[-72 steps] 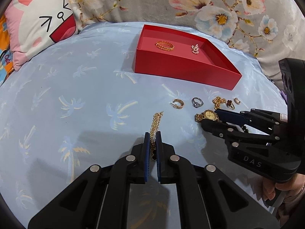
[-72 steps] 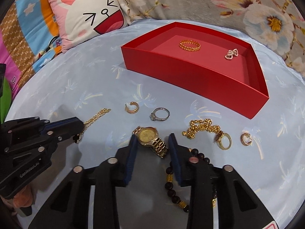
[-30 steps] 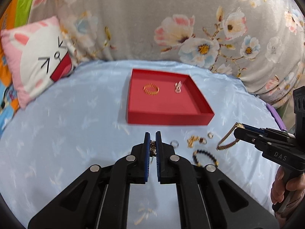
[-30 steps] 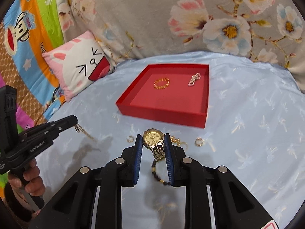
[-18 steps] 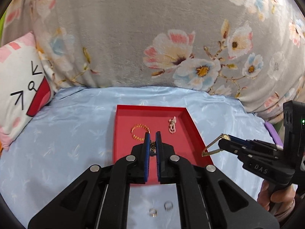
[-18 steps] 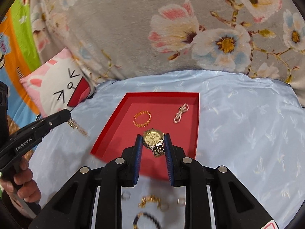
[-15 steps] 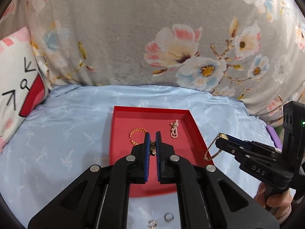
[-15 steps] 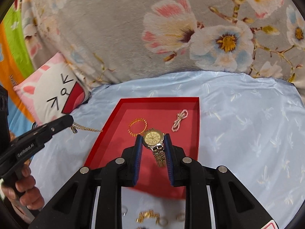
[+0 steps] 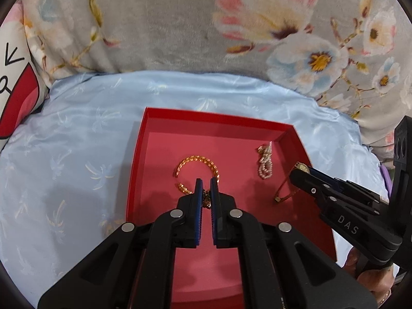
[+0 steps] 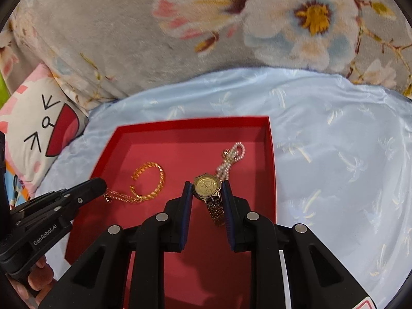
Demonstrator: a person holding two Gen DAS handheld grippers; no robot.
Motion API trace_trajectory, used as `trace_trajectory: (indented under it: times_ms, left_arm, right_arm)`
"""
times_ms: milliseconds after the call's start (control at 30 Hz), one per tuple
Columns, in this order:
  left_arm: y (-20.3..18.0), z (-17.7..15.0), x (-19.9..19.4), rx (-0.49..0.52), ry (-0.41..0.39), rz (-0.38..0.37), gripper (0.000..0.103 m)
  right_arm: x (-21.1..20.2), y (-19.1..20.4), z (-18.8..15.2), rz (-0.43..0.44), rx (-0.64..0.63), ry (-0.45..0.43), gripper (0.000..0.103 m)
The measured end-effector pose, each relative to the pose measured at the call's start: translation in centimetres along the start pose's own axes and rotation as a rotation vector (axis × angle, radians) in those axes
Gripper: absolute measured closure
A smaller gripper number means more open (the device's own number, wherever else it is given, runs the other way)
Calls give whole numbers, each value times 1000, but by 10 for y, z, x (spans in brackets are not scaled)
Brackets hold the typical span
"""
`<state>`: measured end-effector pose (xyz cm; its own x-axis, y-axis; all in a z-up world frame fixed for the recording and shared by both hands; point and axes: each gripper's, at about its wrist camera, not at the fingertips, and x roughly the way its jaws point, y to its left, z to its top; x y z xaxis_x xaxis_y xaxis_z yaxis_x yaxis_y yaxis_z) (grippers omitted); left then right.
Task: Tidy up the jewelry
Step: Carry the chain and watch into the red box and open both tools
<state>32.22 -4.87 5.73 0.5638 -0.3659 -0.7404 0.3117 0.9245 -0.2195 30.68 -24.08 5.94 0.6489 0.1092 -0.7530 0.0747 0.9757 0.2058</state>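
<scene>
A red tray (image 9: 159, 118) (image 10: 144, 131) lies on the blue sheet. In it are a gold bangle (image 9: 197, 160) (image 10: 152, 177) and a pearl piece (image 9: 265, 163) (image 10: 231, 158). My left gripper (image 9: 206, 189) (image 10: 101, 184) is shut on a thin gold chain (image 10: 121, 197), which hangs down onto the tray floor by the bangle. My right gripper (image 10: 207, 193) (image 9: 298, 172) is shut on a gold watch (image 10: 207, 186) and holds it low over the tray's right half, its strap (image 9: 283, 193) hanging down.
A flowered grey cushion (image 9: 180, 20) stands behind the tray. A pink cartoon pillow (image 10: 38, 128) lies at the left. Blue sheet (image 10: 334, 154) spreads right of the tray.
Both grippers have lifted their pieces from the sheet and moved forward over the red tray, then lowered into it. The chain end now touches the tray floor.
</scene>
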Motion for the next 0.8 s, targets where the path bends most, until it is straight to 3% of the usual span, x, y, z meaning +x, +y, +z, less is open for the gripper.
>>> trace_trajectory:
  times_ms: [233, 367, 500, 667, 800]
  left_arm:
    - [4, -11, 18, -4, 58, 28, 98]
    - [7, -10, 25, -12, 59, 70, 96]
    - [18, -8, 19, -54, 33, 102, 74]
    - [28, -19, -13, -72, -36, 114, 63]
    - [30, -50, -52, -54, -98, 119, 53]
  right_arm:
    - [21, -5, -15, -22, -4, 62, 81]
    - [20, -5, -16, -27, -15, 53, 78]
    - [5, -13, -18, -21, 7, 9, 68]
    - [-31, -23, -35, 11, 27, -45, 60]
    - [-70, -26, -75, 9, 7, -92, 56]
